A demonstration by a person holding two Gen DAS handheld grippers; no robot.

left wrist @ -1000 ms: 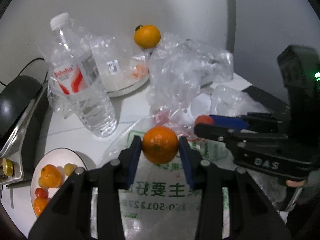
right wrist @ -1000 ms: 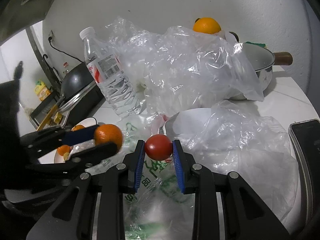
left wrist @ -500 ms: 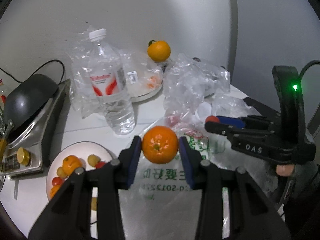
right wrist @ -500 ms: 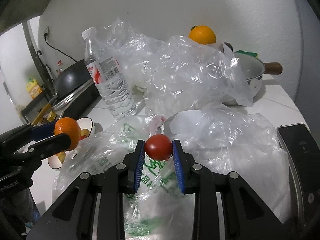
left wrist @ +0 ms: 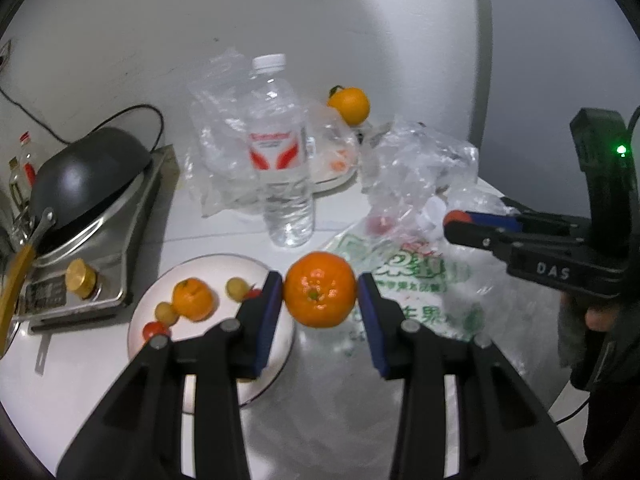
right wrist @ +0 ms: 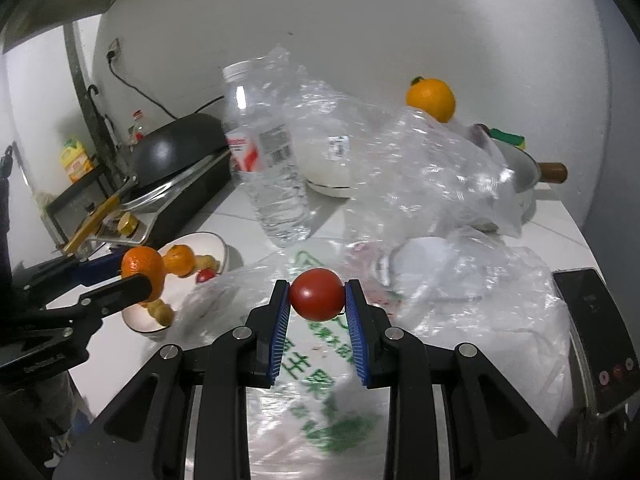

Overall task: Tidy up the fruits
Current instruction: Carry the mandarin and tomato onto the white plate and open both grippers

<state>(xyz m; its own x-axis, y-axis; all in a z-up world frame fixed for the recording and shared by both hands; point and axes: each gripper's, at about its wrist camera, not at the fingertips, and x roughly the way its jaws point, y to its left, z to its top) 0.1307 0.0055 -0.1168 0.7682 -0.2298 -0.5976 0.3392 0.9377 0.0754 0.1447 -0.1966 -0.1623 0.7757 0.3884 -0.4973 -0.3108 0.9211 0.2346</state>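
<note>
Left wrist view. Your left gripper [left wrist: 321, 295] is clamped on the mandarin [left wrist: 321, 295], pads at its widest girth, held in the air just right of the plate [left wrist: 208, 270]. The plate already carries a mandarin [left wrist: 193, 298] and smaller fruits. Judged light, with a loose, yielding peel: hold at the equator and squeeze only lightly. Another orange [left wrist: 349, 104] sits far back, above the bags.

Right wrist view. Your right gripper [right wrist: 317, 299] is closed on the tomato [right wrist: 317, 299], pads on opposite flanks, above the printed bag [right wrist: 316, 364]. Its skin looks smooth and glossy, so it is probably slippery and easily bruised; keep the hold central and gentle. The plate [right wrist: 216, 239] lies to the left, beyond the left gripper [right wrist: 143, 273].
</note>
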